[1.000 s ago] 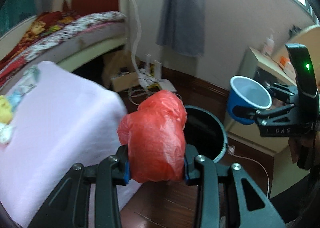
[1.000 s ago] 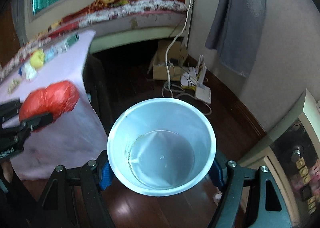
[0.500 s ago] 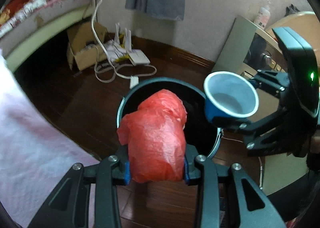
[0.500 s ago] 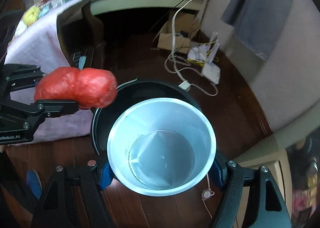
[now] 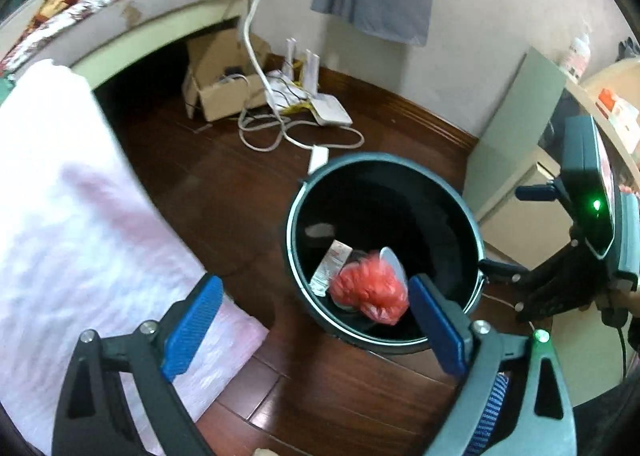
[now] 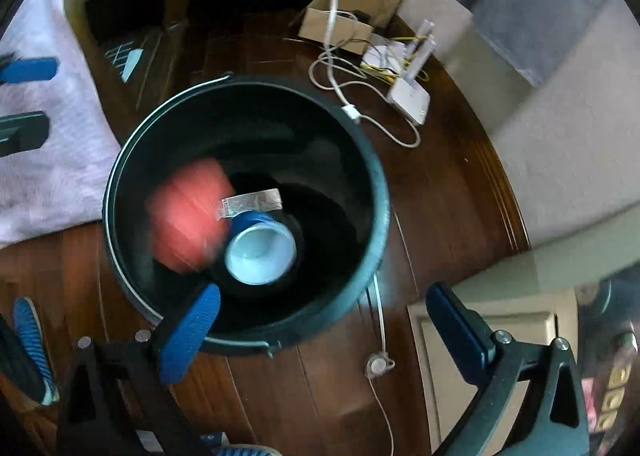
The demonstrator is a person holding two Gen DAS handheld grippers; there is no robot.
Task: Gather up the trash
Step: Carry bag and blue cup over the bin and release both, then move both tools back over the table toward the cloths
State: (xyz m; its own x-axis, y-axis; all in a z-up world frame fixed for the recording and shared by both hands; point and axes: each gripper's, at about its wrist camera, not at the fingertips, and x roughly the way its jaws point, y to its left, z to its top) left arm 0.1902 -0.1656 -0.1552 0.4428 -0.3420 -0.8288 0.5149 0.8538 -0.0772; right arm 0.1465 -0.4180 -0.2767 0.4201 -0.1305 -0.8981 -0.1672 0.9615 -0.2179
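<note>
1. The left gripper (image 5: pixel 312 320) is wide apart, holding nothing.
2. The right gripper (image 6: pixel 320 330) is too.
3. The red bag (image 5: pixel 370 290) and blue cup (image 6: pixel 260 252) lie in the black bin (image 6: pixel 376 192), just beyond both.

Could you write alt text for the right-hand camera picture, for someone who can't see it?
Looking down into a dark round bin on a wooden floor: a blurred red plastic bag and a blue paper cup lie inside. The right gripper is open and empty above the rim, blue-padded fingers spread.
</note>
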